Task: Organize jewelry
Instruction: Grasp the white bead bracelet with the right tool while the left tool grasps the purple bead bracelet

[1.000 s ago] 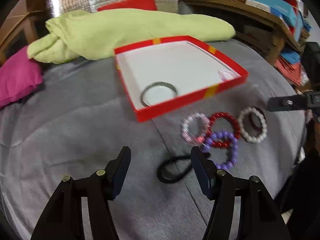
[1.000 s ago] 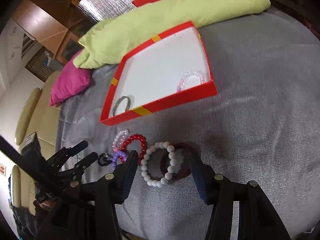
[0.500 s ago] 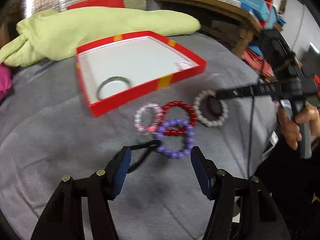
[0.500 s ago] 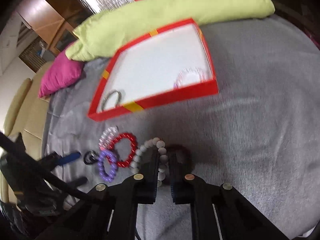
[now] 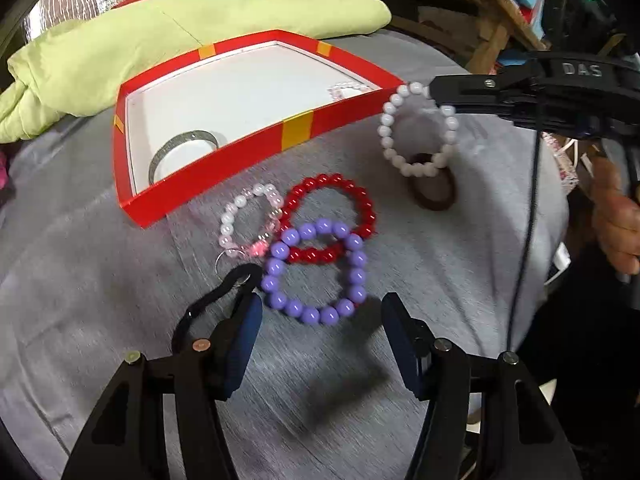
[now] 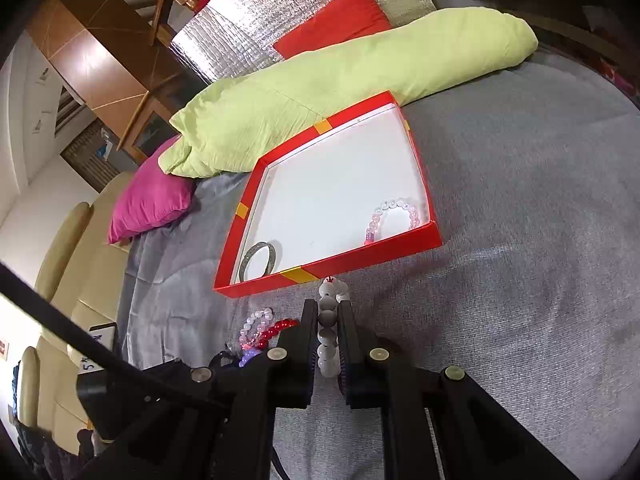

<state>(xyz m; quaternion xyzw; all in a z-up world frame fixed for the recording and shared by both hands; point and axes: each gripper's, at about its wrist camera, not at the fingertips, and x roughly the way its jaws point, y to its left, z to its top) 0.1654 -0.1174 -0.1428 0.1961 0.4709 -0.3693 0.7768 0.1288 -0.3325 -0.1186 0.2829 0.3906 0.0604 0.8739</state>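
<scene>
Right gripper [image 6: 328,334] pinches the white bracelet [image 5: 416,130]; left gripper [image 5: 318,334] spread, purple bracelet [image 5: 316,272] just ahead.

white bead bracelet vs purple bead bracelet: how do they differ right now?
The white bead bracelet hangs lifted, pinched in the shut right gripper; the purple bead bracelet lies flat on the grey cloth, ungripped, before the open left gripper. Purple overlaps the red bead bracelet; white doesn't. Both are round-bead loops outside the red box.
</scene>
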